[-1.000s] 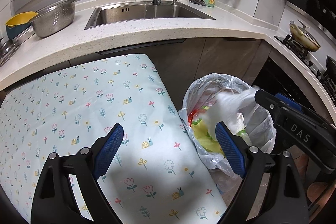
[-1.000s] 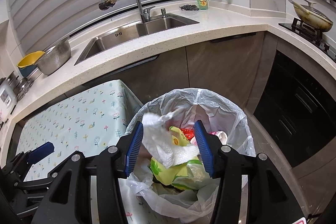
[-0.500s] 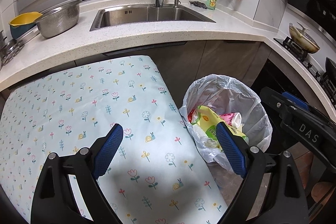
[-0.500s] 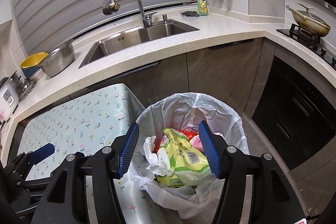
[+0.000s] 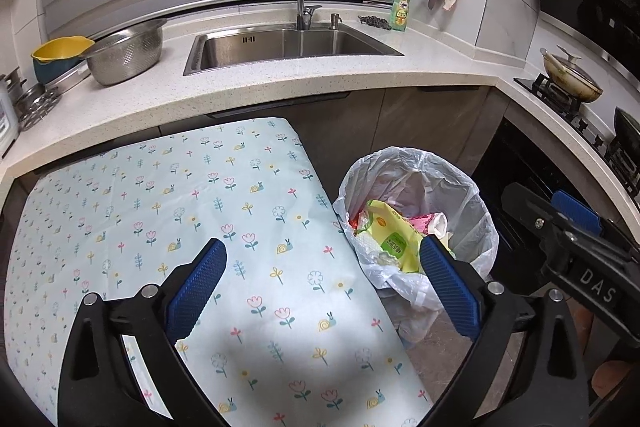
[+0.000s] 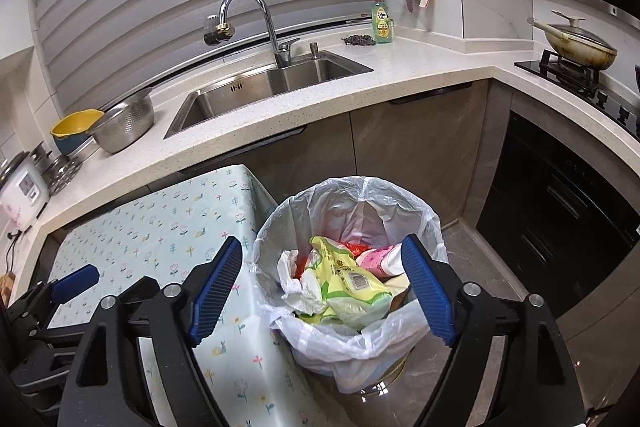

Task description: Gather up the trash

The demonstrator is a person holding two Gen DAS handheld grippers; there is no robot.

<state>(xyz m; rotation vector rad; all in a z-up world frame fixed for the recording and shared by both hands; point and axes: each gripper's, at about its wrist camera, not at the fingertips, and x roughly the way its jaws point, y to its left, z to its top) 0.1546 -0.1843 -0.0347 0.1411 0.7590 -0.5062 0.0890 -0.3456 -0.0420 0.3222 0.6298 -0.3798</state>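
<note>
A trash bin lined with a clear plastic bag (image 6: 360, 199) (image 5: 472, 195) stands on the floor beside the table. Inside lie a crumpled white paper napkin (image 6: 298, 281), a yellow-green wrapper (image 6: 348, 283) (image 5: 394, 239) and pink and red packaging. My right gripper (image 6: 324, 285) hangs above the bin, its jaws opening wide with nothing between the pads. My left gripper (image 5: 322, 285) hovers over the table's right edge, jaws opening, nothing held. The right gripper (image 5: 576, 215) shows at the right of the left wrist view.
A table with a floral cloth (image 5: 180, 211) (image 6: 160, 235) sits left of the bin. Behind runs a white counter (image 5: 320, 83) with a steel sink (image 5: 288, 47), a colander (image 5: 126, 57), a yellow bowl, dish soap (image 5: 401, 9) and a stove with a pan (image 6: 576, 45).
The right gripper let go of the white napkin, which dropped into the bin, and its jaws spread wider. Both grippers drew back and up from the bin.
</note>
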